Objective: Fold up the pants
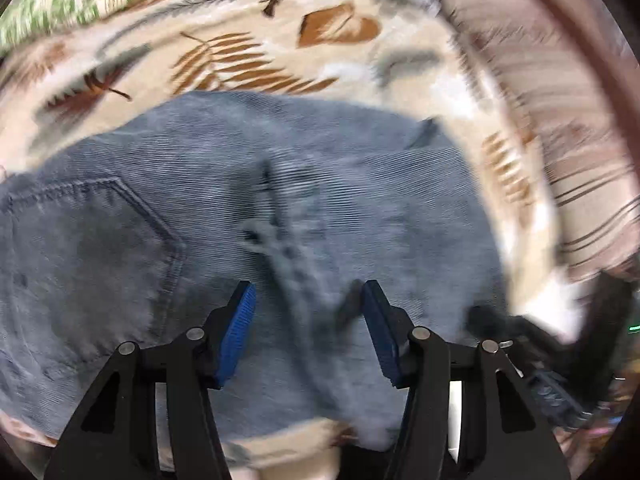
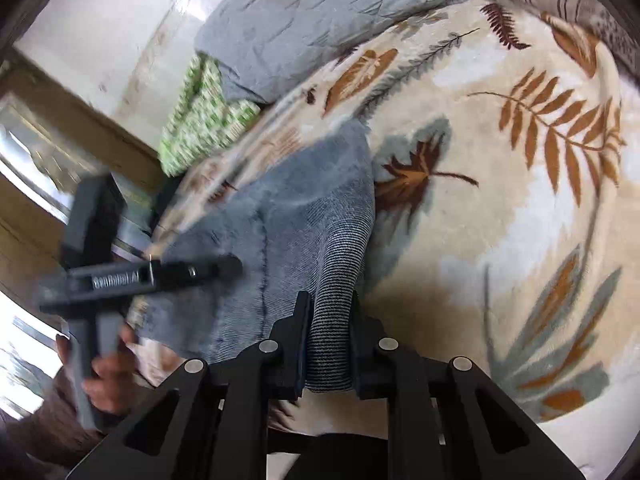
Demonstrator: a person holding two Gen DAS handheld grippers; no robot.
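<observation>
My right tongs are nearly closed, pinching a raised fold of the pants. From that grip the cloth runs straight ahead and away, lengthwise along the tongs' line, over the leaf-print blanket. My left tongs hang half open above the pants' seat seam, gripping nothing.

Open leaf-patterned blanket lies free right of the pants; a grey pillow and green cushion crowd the far edge.
</observation>
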